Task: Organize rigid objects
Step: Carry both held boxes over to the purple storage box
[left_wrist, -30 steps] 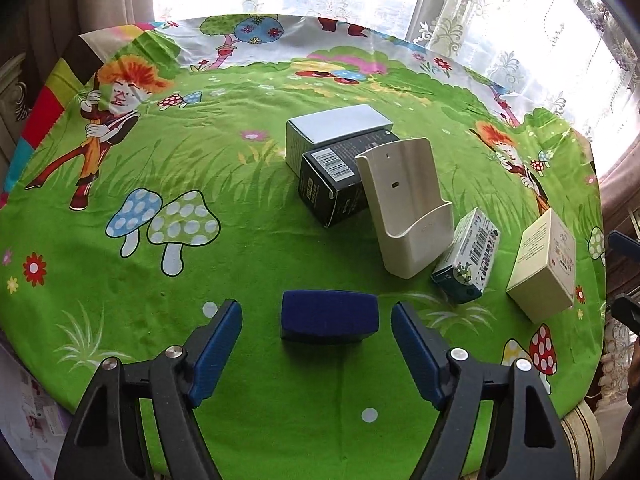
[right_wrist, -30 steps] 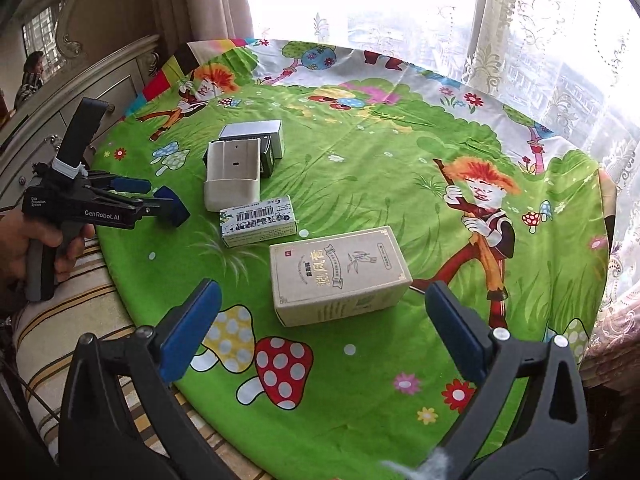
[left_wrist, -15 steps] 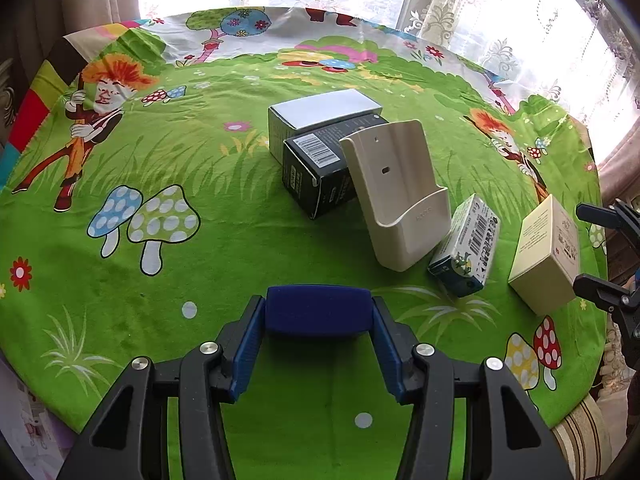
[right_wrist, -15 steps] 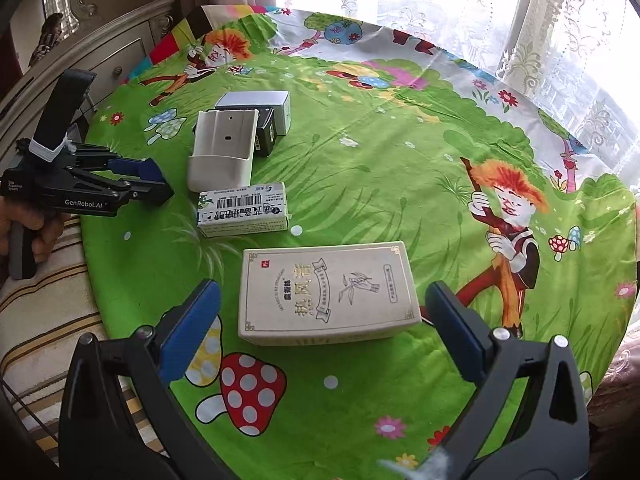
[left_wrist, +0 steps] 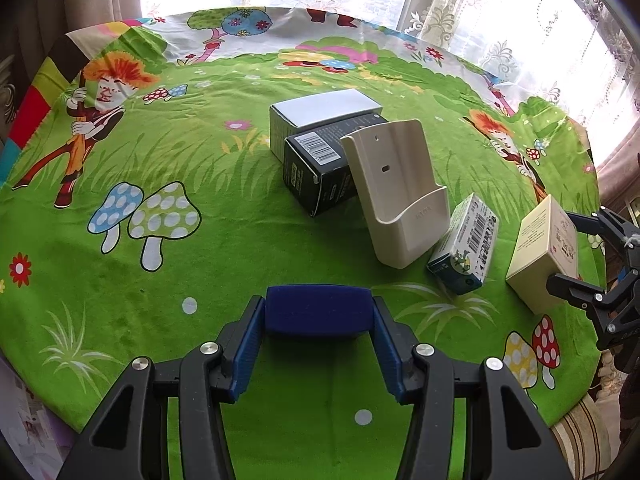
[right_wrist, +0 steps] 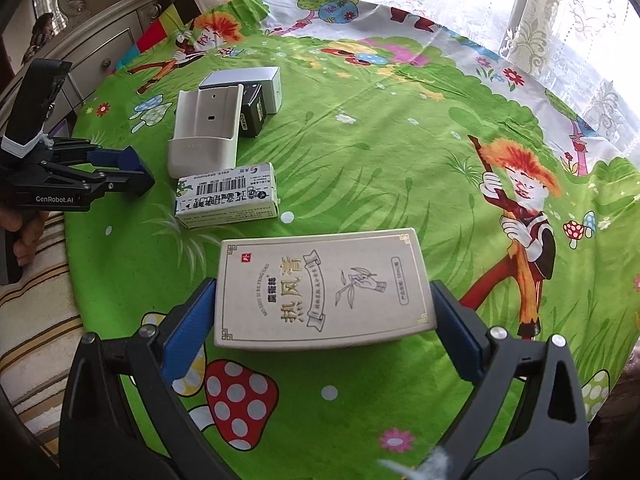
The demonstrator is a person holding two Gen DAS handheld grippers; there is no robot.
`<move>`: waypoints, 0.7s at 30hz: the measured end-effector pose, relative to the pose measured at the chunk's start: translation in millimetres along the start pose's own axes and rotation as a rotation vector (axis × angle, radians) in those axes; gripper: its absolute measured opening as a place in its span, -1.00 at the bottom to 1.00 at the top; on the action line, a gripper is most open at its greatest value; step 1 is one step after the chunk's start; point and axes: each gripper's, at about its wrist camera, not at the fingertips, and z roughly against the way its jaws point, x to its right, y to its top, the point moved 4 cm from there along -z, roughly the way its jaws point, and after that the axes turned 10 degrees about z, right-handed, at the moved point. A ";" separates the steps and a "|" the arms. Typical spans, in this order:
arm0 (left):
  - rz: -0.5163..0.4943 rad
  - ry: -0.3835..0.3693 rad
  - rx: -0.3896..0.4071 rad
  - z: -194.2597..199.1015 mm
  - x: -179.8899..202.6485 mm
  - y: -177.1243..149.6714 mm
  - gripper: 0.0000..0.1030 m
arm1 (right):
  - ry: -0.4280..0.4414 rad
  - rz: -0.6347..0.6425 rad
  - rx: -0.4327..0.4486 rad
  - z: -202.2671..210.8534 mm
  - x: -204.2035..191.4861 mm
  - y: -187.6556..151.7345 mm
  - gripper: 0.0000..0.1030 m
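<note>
My left gripper [left_wrist: 318, 308] is shut on a small dark blue box [left_wrist: 318, 314] near the front edge of the round table; both pads press its ends. In the right wrist view that gripper [right_wrist: 134, 168] sits at the far left, held by a hand. My right gripper [right_wrist: 324, 292] is open wide, and a cream box with Chinese print [right_wrist: 324, 280] lies flat between its fingers. Whether the pads touch the box I cannot tell. From the left wrist view the right gripper [left_wrist: 572, 252] straddles that cream box [left_wrist: 536, 248] at the right edge.
A cream plastic wall holder [left_wrist: 400, 196] leans on a black box [left_wrist: 316, 168] beside a white-topped grey box [left_wrist: 324, 110]. A white-and-teal barcode box [left_wrist: 466, 244] lies between holder and cream box. Cartoon green cloth [left_wrist: 180, 160] covers the table; a striped cushion [right_wrist: 36, 320] borders it.
The left jaws have closed on the dark blue box. The right gripper has come down and forward, so the cream box now lies between its fingers.
</note>
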 end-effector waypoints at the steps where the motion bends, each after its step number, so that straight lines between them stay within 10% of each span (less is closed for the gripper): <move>1: 0.003 -0.003 0.000 0.9 -0.4 -0.4 0.02 | -0.010 -0.007 -0.001 0.2 -0.7 -0.1 0.95; 21: 0.091 0.027 0.119 68.1 -46.6 -13.4 0.02 | 0.010 -0.049 0.133 58.0 -75.5 43.1 0.95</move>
